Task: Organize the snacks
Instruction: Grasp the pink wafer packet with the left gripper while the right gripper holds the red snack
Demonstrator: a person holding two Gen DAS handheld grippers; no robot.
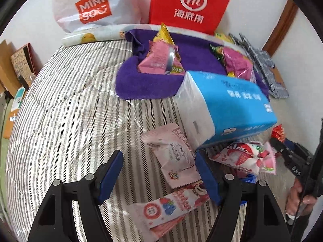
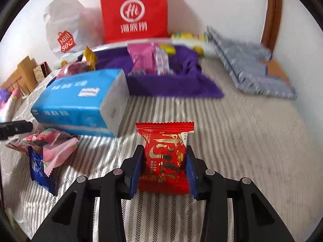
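My left gripper (image 1: 159,167) hangs open over the striped bedspread, its blue pads on either side of a pale pink snack packet (image 1: 173,157) without pressing on it. A berry-printed packet (image 1: 169,207) lies just below it and a strawberry packet (image 1: 246,157) to the right. In the right wrist view, my right gripper (image 2: 164,161) is shut on a red snack packet (image 2: 165,157), held upright above the bed. A purple towel (image 1: 153,84) (image 2: 171,86) further back carries several pink and yellow snacks. The right gripper (image 1: 292,157) shows at the left wrist view's right edge.
A blue tissue pack (image 1: 232,104) (image 2: 84,104) lies between the towel and the loose packets. A red paper bag (image 2: 133,14) and a white shopping bag (image 2: 64,26) lean on the wall. Grey packets (image 2: 248,74) are stacked at right, and cardboard boxes (image 1: 18,66) stand at left.
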